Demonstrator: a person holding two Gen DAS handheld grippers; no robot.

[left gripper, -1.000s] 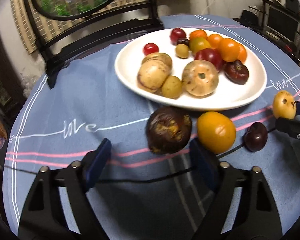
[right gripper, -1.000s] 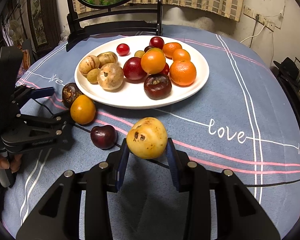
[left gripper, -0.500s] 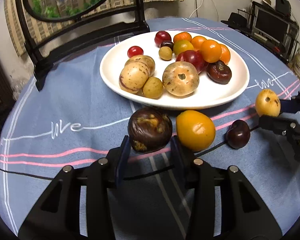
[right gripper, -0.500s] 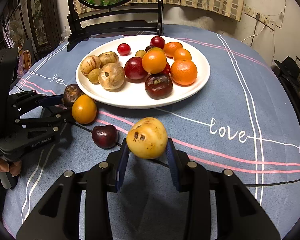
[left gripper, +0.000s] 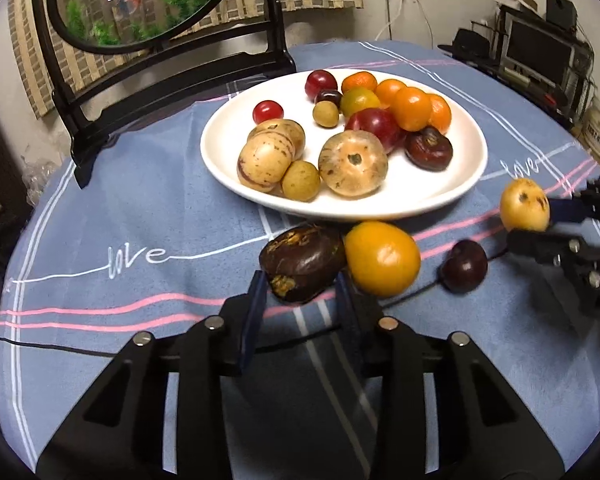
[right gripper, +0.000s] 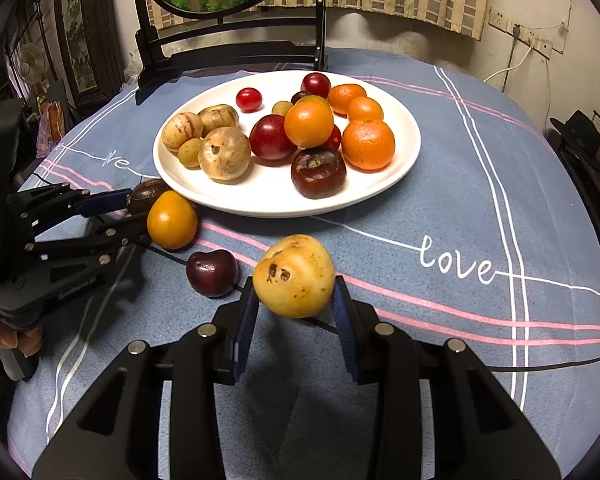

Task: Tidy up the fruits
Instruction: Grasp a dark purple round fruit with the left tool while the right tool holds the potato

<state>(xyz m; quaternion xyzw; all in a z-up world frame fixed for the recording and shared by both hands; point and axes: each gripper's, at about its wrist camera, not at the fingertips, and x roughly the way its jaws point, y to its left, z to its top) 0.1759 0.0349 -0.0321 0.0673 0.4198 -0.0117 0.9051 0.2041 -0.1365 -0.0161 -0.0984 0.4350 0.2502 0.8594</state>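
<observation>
My left gripper (left gripper: 300, 286) is shut on a dark brown wrinkled fruit (left gripper: 302, 264), just in front of the white plate (left gripper: 466, 178) of fruit. An orange fruit (left gripper: 382, 258) touches the brown fruit's right side, and a dark cherry (left gripper: 464, 266) lies further right. My right gripper (right gripper: 294, 306) is shut on a yellow spotted fruit (right gripper: 294, 274) and holds it above the cloth. In the right wrist view the left gripper (right gripper: 118, 212) sits at the left with the brown fruit (right gripper: 146, 200), next to the orange fruit (right gripper: 172, 220) and the cherry (right gripper: 212, 272).
The plate (right gripper: 380, 188) holds several oranges, plums and tan fruits. A black mirror stand (left gripper: 172, 68) stands behind it on the blue tablecloth (left gripper: 140, 184). A thin black cable (left gripper: 60, 348) runs across the cloth. The table edge curves round on all sides.
My left gripper has moved forward and closed its fingers on the dark brown fruit, which has tilted up. My right gripper has kept hold of the yellow fruit, almost still.
</observation>
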